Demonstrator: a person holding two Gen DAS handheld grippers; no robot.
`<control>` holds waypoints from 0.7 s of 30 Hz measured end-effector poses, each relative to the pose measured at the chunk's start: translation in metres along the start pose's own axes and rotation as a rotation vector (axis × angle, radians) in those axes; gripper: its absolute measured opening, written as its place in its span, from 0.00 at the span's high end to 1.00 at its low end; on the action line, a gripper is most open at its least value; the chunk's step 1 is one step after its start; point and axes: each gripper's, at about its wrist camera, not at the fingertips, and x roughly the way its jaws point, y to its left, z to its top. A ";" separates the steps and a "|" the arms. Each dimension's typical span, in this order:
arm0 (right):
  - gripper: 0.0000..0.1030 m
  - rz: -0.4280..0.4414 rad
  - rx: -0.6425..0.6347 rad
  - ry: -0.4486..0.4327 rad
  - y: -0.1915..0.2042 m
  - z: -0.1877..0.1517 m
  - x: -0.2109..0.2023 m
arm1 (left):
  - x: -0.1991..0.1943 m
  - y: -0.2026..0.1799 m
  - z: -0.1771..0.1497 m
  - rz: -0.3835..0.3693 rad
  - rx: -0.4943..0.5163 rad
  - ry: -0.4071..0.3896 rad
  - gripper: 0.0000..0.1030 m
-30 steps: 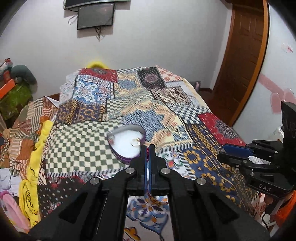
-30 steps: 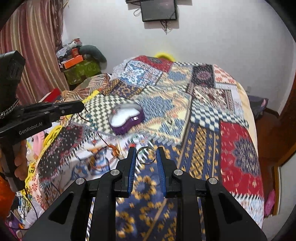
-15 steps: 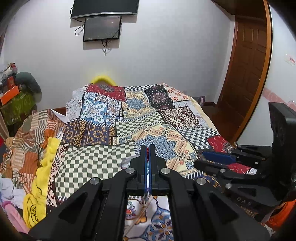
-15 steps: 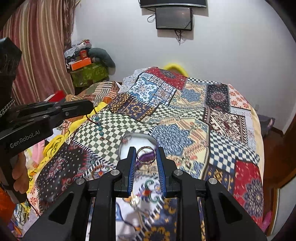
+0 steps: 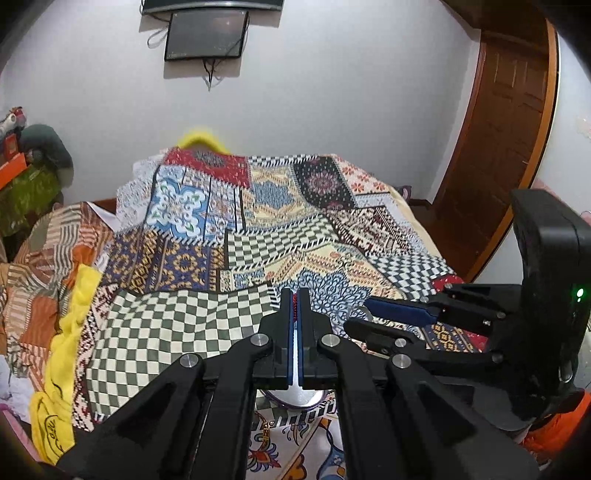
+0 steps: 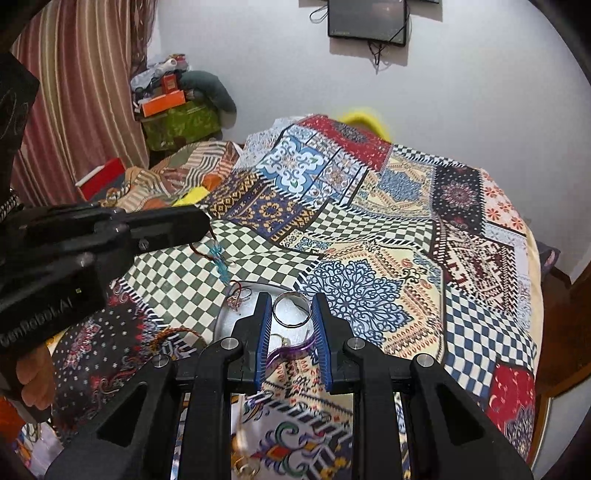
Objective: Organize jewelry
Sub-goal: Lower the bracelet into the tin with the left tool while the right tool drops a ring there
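The right gripper (image 6: pixel 291 314) has its jaws clamped on a ring (image 6: pixel 291 308), held over the dish (image 6: pixel 225 325) at frame centre – likely for dropping; the left gripper's (image 5: pixel 294 314) jaws pinch a cord (beaded) (image 6: pixel 218 258).

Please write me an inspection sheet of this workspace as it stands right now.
Surface: patchwork bedspread on a bed.
Job's things: silver ring above a purple tray; beaded string hanging over the bedspread; more small jewelry in the tray.
Clutter: yellow cloth, folded striped blanket, boxes and bags in the corner.
Grippers: left hand-held gripper shut on the beaded string; right hand-held gripper shut on the ring.
Cables: wires dangling under a wall screen.
Surroundings: white wall, wooden door, striped curtain.
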 end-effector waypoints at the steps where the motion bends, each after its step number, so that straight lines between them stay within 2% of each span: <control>1: 0.80 0.002 -0.005 0.011 -0.001 0.000 0.005 | 0.006 0.003 -0.002 -0.007 -0.010 0.011 1.00; 6: 0.80 0.013 -0.008 0.050 -0.005 -0.003 0.019 | 0.032 0.018 -0.014 -0.053 -0.071 0.081 1.00; 10: 0.80 0.027 -0.002 0.081 -0.008 -0.003 0.029 | 0.051 0.021 -0.029 -0.072 -0.082 0.142 1.00; 16: 0.80 0.058 0.000 0.122 -0.009 0.001 0.043 | 0.065 0.022 -0.041 -0.045 -0.063 0.193 1.00; 21: 0.80 0.053 -0.010 0.151 -0.007 0.002 0.052 | 0.061 0.020 -0.041 0.008 -0.001 0.193 1.00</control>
